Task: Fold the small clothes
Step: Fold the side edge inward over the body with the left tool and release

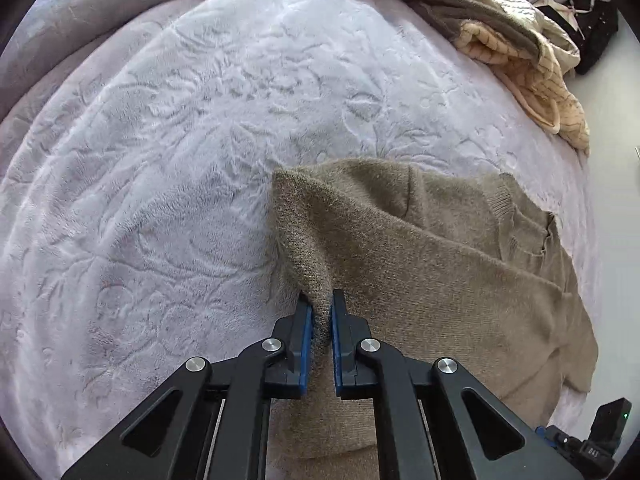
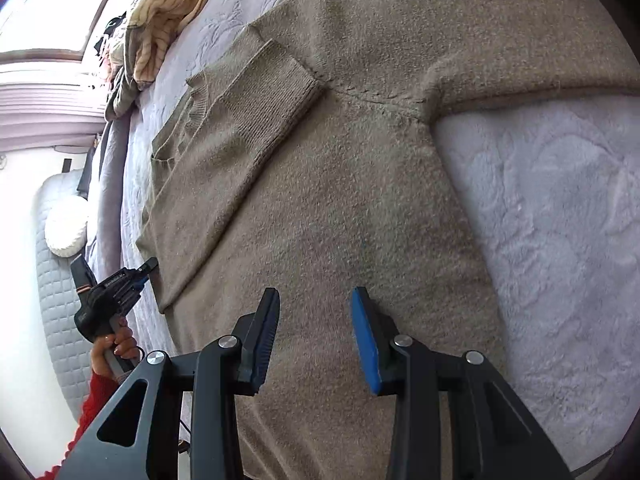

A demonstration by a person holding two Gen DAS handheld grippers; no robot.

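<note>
Sweater (image 1: pixel 440 264) edge pinched in left claw (image 1: pixel 321 312) (right claw (image 2: pixel 316 300) open above it)

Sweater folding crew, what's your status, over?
Left gripper shut on brown sweater edge. Right gripper open above it, empty. One sleeve folded across. Nothing in the way.

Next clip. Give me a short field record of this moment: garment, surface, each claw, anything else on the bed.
garment: tan knit sweater, spread out, one sleeve folded across its body
surface: pale embossed plush blanket
left claw: shut, pinching a raised fold of the sweater
right claw: open above the sweater's body, nothing between the pads
other: heap of clothes at the bed's far edge
</note>
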